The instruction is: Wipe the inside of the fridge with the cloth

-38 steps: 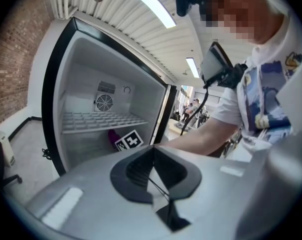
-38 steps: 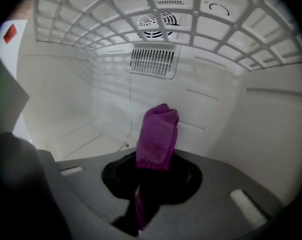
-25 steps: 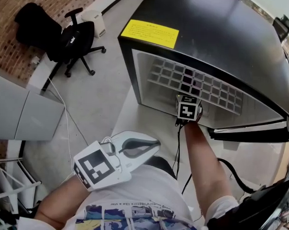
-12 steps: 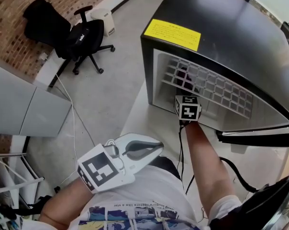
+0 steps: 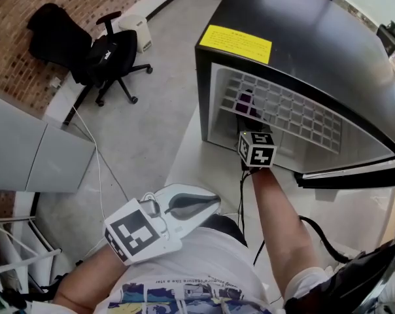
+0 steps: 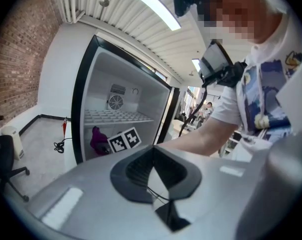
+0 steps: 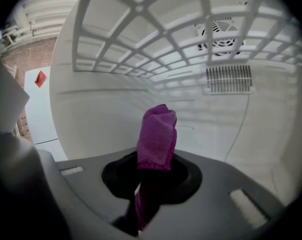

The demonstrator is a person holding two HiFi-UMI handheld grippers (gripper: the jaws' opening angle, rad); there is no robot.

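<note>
White short-sleeved shirt with blue-and-yellow print at bottom centre. Grey left tool and right tool, black-and-white marker cubes, thin black cable.

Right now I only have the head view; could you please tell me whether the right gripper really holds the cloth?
Observer: Yes, the right gripper is shut on the purple cloth.
Operator: Anything on the back wall?
Observer: A round fan above a slotted vent.
Operator: And the left gripper?
Observer: It is shut and empty.
</note>
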